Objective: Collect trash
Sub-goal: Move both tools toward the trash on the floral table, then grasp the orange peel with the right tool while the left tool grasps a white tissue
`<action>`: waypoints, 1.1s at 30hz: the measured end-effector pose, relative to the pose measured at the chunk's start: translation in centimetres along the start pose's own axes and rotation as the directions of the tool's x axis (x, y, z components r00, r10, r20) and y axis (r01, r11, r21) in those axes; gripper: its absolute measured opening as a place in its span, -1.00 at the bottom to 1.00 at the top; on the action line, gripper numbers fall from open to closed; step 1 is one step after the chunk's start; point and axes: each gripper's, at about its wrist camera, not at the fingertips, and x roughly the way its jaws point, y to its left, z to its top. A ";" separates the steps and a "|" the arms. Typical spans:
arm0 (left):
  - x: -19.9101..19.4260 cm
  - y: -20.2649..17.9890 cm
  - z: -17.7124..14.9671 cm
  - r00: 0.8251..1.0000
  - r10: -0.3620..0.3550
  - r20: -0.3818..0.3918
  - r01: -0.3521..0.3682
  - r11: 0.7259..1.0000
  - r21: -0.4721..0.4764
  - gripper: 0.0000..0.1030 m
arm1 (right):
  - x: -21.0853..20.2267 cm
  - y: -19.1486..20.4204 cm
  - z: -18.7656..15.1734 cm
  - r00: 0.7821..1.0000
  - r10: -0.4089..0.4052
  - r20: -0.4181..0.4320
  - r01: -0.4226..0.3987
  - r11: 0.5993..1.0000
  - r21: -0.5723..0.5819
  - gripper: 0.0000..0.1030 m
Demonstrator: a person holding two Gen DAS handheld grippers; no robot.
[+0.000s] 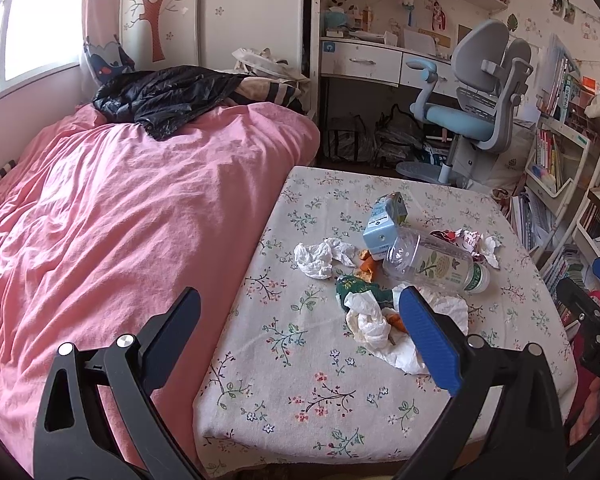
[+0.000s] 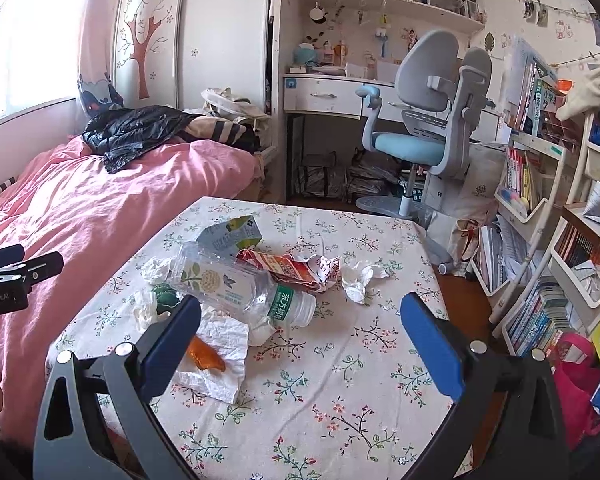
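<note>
The left gripper (image 1: 300,340) hung with its jaws spread wide and nothing between them; its left finger stood over the pink bedcover (image 1: 120,220), its right finger over the table (image 1: 300,400) with the flowered cloth. The right gripper (image 2: 300,344) was likewise wide open and empty, above the near part of the same table (image 2: 340,400).

The trash lay in a loose heap on the cloth, just ahead of both grippers. Right behind the left gripper's right finger sat a crumpled tissue (image 1: 376,332) with a bit of orange peel (image 1: 398,322) on it, touching a green wrapper (image 1: 356,288); farther ahead lay a clear plastic bottle (image 1: 432,260) on its side, its cap end toward the right, leaning against a tipped blue carton (image 1: 384,228); to the left of these was another wad of tissue (image 1: 320,256), and beyond the bottle a crumpled red and white wrapper (image 1: 464,240).

From the right gripper, the bottle (image 2: 240,284) lay just ahead between the fingers, nearer the left one; a flat tissue with orange peel (image 2: 206,354) lay beside the left finger; the red wrapper (image 2: 296,270) and a small tissue (image 2: 360,278) lay farther ahead; the carton (image 2: 230,238) lay behind the bottle.
</note>
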 end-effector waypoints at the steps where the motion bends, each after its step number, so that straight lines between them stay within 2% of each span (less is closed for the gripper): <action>1: 0.0 0.0 0.0 1.000 0.000 0.000 0.000 1.000 0.000 0.86 | 0.0 0.0 0.0 1.000 0.003 -0.002 -0.003 1.000 0.001 0.87; 10: 0.3 -0.4 -0.2 1.000 -0.007 -0.011 0.007 1.000 0.008 0.86 | 0.6 -0.1 -0.2 0.999 0.026 -0.033 -0.026 1.000 -0.008 0.87; 18: 1.6 0.8 -0.6 0.996 -0.034 -0.078 0.030 0.998 -0.060 0.86 | 2.4 -0.3 -1.0 0.989 0.060 -0.136 -0.061 0.998 -0.008 0.87; 25: 2.3 1.4 -0.8 0.994 -0.026 -0.108 0.017 0.996 -0.085 0.86 | 3.5 0.7 -2.1 0.972 0.089 -0.217 -0.102 0.993 -0.052 0.82; 28: 3.0 1.8 -1.1 0.990 -0.010 -0.139 -0.002 0.997 -0.083 0.86 | 4.1 1.2 -2.3 0.963 0.121 -0.240 -0.137 0.989 -0.053 0.68; 29: 3.3 2.1 -1.2 0.988 0.001 -0.154 -0.014 0.996 -0.085 0.86 | 4.3 1.4 -2.4 0.959 0.137 -0.249 -0.153 0.987 -0.047 0.57; 31: 3.8 3.3 -1.3 0.985 0.006 -0.172 -0.029 0.991 -0.128 0.86 | 5.1 2.2 -2.4 0.947 0.181 -0.267 -0.200 0.979 -0.044 0.50; 33: 4.0 4.8 -1.3 0.984 0.009 -0.179 -0.043 0.981 -0.188 0.86 | 5.8 3.7 -2.5 0.938 0.204 -0.282 -0.235 0.969 -0.080 0.35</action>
